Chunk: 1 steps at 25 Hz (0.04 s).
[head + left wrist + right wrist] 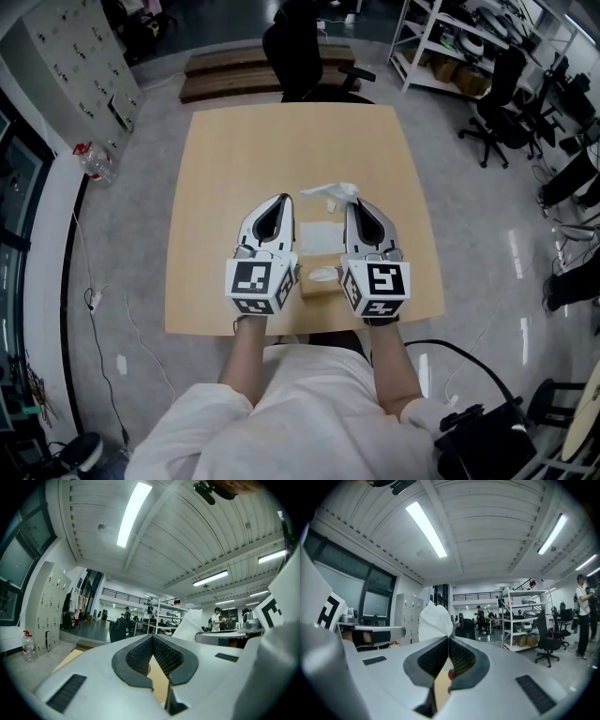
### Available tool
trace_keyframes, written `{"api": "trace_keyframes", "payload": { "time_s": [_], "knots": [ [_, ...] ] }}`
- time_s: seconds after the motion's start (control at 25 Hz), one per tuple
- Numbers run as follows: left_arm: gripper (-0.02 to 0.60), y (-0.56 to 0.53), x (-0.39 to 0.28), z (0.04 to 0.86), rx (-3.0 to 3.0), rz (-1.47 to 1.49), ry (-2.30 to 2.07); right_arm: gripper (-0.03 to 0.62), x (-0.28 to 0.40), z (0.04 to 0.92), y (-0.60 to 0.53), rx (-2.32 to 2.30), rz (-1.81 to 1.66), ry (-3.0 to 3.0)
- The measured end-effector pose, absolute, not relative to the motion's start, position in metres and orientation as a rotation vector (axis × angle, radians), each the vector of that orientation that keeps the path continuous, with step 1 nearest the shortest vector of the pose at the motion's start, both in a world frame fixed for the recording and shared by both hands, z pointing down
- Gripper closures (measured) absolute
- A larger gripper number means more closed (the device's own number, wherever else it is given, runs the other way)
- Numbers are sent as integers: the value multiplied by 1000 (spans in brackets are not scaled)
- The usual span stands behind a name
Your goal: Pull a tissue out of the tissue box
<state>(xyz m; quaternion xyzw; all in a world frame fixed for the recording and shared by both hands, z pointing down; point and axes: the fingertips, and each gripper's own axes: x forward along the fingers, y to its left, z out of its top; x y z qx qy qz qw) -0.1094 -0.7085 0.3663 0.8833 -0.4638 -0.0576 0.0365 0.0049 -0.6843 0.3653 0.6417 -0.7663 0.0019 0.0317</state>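
A wooden bench (225, 178) stands on grey floor (469, 225), with a black chair (302, 52), shelves (439, 42), lockers (75, 52) and ceiling strip lights (133, 513) around.

The head view looks steeply down from above the person onto the wooden table (281, 159), taking in the left gripper (279, 199) and right gripper (352, 203) from behind. Each gripper view rides low and close behind its own jaws, facing level across the room; all three views share the white tissue (330, 192) (192, 623) (435, 620)
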Motion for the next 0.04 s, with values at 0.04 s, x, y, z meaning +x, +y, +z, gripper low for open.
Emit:
{"api": "trace_keyframes", "payload": {
  "time_s": [0.04],
  "knots": [
    [589,-711,-111,366,2709,-177,-1426,588,4,365,-686,1968,1,-2359]
  ]
}}
